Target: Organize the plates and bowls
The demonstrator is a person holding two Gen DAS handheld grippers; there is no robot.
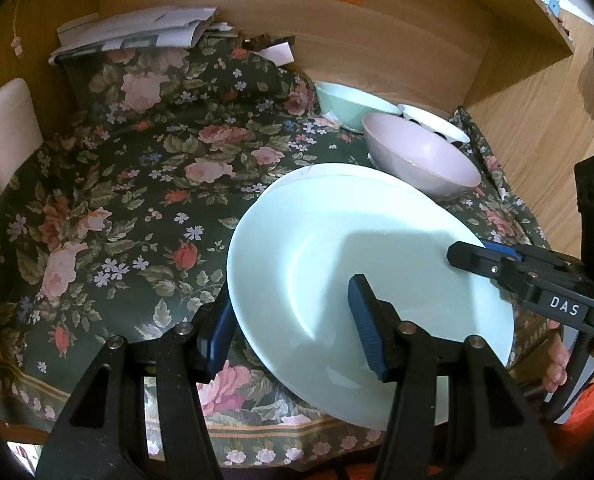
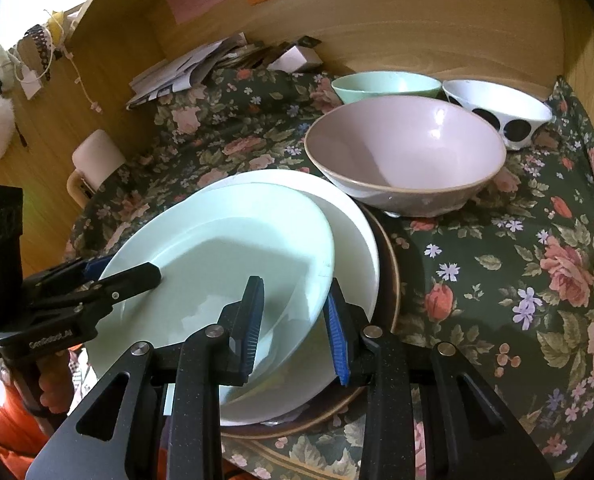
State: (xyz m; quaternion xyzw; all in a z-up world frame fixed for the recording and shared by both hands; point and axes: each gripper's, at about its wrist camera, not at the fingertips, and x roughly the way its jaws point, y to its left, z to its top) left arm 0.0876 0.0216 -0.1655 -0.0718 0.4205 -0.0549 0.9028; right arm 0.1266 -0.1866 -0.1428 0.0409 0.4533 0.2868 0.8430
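Here we hold the pale green plate (image 2: 217, 248) at two rim points: the left gripper (image 1: 293, 328) straddles its rim at 7 o'clock, the right gripper (image 2: 293, 320) at 5 o'clock in the right wrist view. Both sets of jaws stand spread around the rim; whether the pads actually press it we cannot tell. The plate sits tilted on a white plate (image 2: 357, 240), which rests on a dark brown plate (image 2: 389, 276). We judge plate stacking nearly complete, pending seating. The bowls remain unnested: pink bowl (image 2: 405, 152) at 1 o'clock, mint bowl (image 2: 385, 82) and white dotted bowl (image 2: 497, 108) beyond it. All crockery is glossy, smooth and round. The floral tablecloth (image 2: 517, 280) is soft and wrinkled.
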